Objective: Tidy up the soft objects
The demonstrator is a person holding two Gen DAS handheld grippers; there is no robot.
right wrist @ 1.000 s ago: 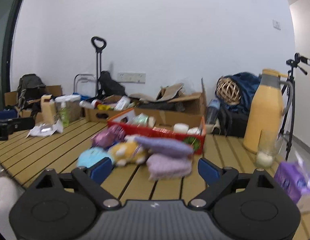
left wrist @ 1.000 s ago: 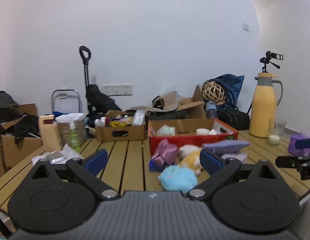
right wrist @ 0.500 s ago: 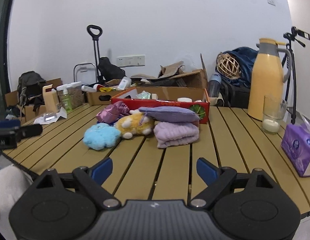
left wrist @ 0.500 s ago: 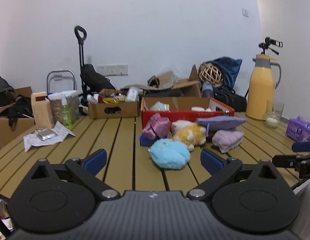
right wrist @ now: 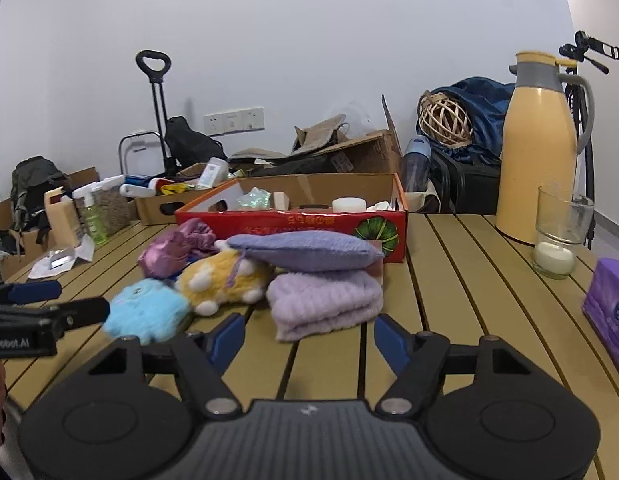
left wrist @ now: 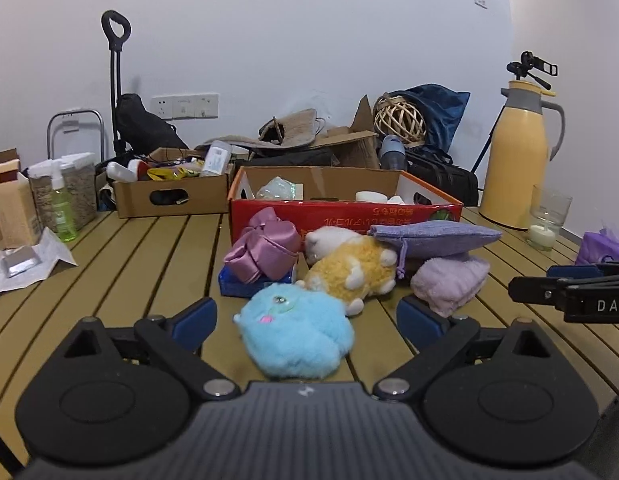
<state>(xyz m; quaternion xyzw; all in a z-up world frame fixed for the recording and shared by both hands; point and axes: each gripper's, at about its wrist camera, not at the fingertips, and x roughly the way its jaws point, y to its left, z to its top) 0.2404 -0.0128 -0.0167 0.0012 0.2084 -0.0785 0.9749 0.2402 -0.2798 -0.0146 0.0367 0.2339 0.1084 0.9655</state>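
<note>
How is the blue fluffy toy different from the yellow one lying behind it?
The blue plush is one pale blue all over, while the yellow plush has white patches and white paws. The blue plush is a rounded lump showing a small stitched face; the yellow plush lies on its side, paws out. The blue plush sits nearest the grippers; the yellow plush lies farther back, partly under the purple pouch. Both are furry and rest on the slatted table.

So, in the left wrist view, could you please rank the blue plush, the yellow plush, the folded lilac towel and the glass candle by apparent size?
1. Blue plush, though it lies nearest the camera.
2. Yellow plush.
3. Folded lilac towel.
4. Glass candle, farthest back, so true size is uncertain.
</note>
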